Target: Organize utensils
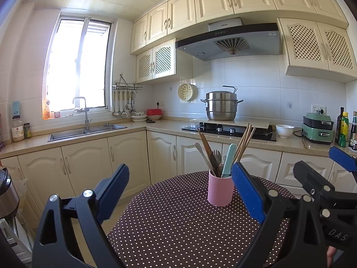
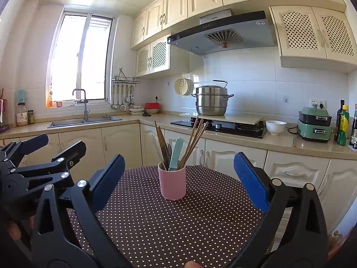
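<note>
On the dotted table [image 2: 169,223], both tools, left [image 1: 180,189] and right [image 2: 178,178], hang spread, well short of the pink cup [image 2: 172,184].

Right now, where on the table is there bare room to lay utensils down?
The polka-dot tablecloth is bare from the pink cup to the near edge, between the open right tongs. The cup is crowded with chopsticks and cutlery.

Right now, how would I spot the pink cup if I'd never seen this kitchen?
Find the round dotted table in front of the stove. The pink cup stands alone on it, holding chopsticks and a teal handle. Nothing else there is pink.
</note>
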A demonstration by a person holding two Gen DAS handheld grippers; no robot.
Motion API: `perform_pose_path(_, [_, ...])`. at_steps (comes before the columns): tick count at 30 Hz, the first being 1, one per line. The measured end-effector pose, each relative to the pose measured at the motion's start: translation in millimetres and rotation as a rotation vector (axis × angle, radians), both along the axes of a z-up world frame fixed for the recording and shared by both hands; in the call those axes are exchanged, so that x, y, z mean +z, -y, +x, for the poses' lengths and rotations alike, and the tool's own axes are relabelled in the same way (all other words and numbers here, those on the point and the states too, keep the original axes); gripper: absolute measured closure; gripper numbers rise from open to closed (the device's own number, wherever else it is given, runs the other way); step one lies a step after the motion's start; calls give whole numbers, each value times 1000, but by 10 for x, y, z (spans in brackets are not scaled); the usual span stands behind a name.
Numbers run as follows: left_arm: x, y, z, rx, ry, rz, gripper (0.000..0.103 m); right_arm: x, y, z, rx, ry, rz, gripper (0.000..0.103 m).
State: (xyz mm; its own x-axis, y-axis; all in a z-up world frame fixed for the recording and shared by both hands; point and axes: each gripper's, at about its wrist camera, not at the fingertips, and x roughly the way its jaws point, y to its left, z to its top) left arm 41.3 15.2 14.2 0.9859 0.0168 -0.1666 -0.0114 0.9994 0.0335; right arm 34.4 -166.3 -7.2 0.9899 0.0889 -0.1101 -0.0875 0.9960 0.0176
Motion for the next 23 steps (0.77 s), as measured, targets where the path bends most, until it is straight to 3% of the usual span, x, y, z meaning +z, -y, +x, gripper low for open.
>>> perform_pose_path(16, [-12, -10, 75, 16, -3, 18, 12, -29, -5, 121, 6, -19, 5, 7])
perform_pose_path(23, [-126, 1, 288, 21, -52, 19, 12, -141, 26, 316, 10, -68, 15, 7])
